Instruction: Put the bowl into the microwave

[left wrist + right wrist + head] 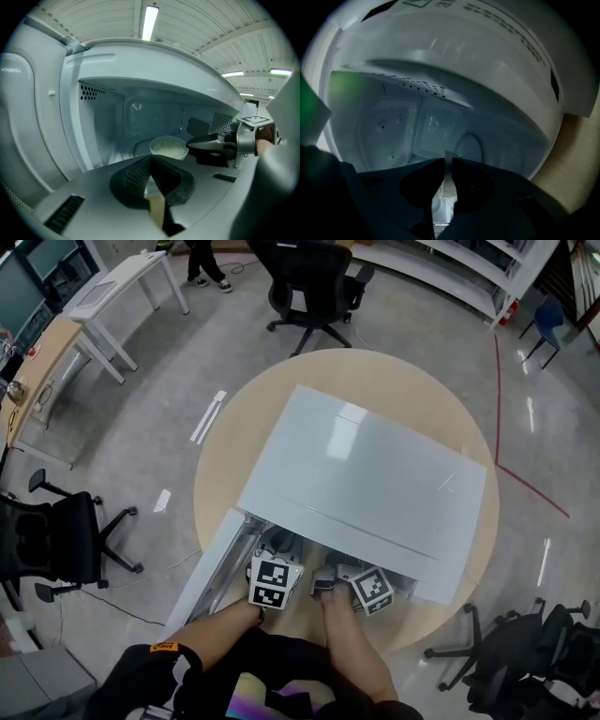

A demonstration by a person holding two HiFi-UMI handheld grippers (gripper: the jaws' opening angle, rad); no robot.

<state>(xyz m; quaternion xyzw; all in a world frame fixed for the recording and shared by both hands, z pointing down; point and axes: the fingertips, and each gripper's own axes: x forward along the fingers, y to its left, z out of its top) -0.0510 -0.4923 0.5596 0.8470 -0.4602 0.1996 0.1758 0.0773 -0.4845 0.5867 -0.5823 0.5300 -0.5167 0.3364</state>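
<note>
Bowl (pixel 168 147): inside the microwave (pixel 366 474), mid-cavity, just right of centre in the left gripper view. It stands upright, mouth up, not tilted. It is round, so it has no long axis. It is small and pale off-white w/ a thin rim, and the inside looks whitish and grainy. Its base is hidden behind the near tool, so contact w/ the floor of the cavity cannot be told.

Right tool (pixel 447 161): jaws drawn almost together on a thin pale strip, which is the bowl's rim. In the left gripper view this tool reaches in from the right edge of the frame, one dark jaw above the other, tips at the bowl's right rim. It is gripping the bowl.

Left tool (pixel 151 158): jaws closed tip to tip w/ nothing between them. It sits at the cavity mouth, lower centre of frame, nearer than the bowl and not touching it.

Microwave: white, set on a round light-wood counter (pixel 225 456), centre of the head view. The door (pixel 211 568) is swung open toward the lower left. The round turntable (pixel 469 149) shows on the cavity floor, centre-right of the right gripper view.

Both marker cubes sit side by side at the opening, lower centre of the head view.
</note>
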